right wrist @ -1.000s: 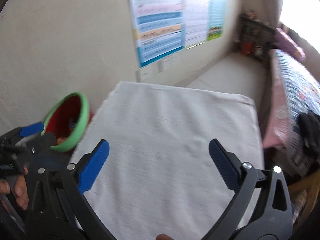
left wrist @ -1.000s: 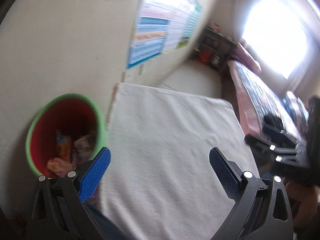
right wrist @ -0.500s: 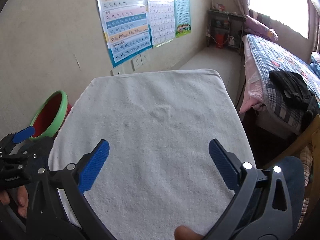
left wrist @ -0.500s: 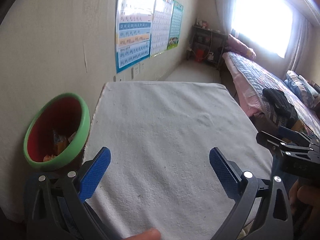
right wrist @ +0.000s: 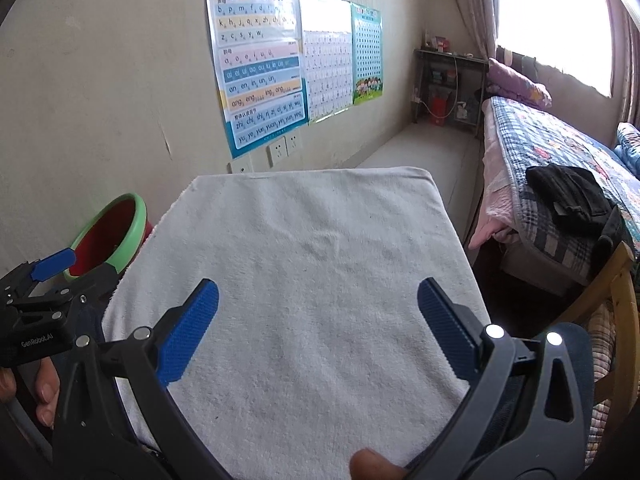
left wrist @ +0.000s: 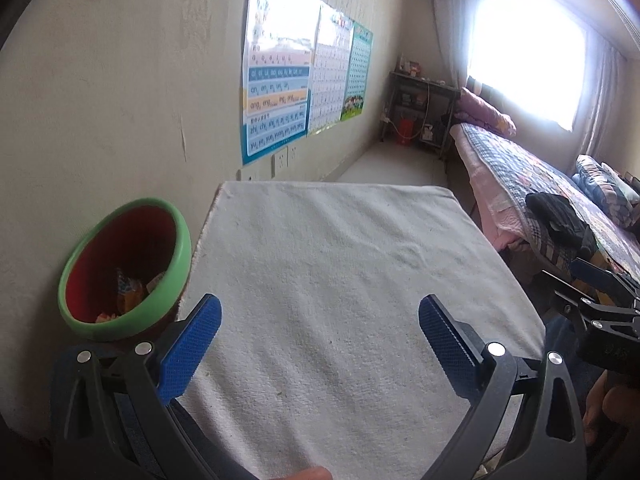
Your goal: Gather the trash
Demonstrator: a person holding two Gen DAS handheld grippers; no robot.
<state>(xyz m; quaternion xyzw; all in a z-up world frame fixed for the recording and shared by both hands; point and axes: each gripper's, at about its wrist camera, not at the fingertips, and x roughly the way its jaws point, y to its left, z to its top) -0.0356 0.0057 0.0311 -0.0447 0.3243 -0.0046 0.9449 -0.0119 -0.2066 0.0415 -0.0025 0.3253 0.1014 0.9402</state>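
Note:
A red bin with a green rim (left wrist: pixel 126 268) stands on the floor left of the table, against the wall; it also shows in the right wrist view (right wrist: pixel 112 232). Colourful wrappers (left wrist: pixel 128 292) lie inside it. My left gripper (left wrist: pixel 318 344) is open and empty above the near part of the white cloth (left wrist: pixel 340 280). My right gripper (right wrist: pixel 318 330) is open and empty over the same cloth (right wrist: pixel 312 264). Each gripper shows at the edge of the other's view. No trash shows on the cloth.
A wall with posters (left wrist: pixel 280 88) and sockets (right wrist: pixel 280 150) runs behind the table. A bed with a patterned quilt (right wrist: pixel 560 160) and dark clothing (right wrist: pixel 572 196) lies to the right. A dark shelf (left wrist: pixel 420 116) stands at the far end. A wooden chair frame (right wrist: pixel 616 280) is at right.
Both grippers have tilted up and drawn back from the bin side. The views have steadied and now face along the table toward the far wall. Both stay open.

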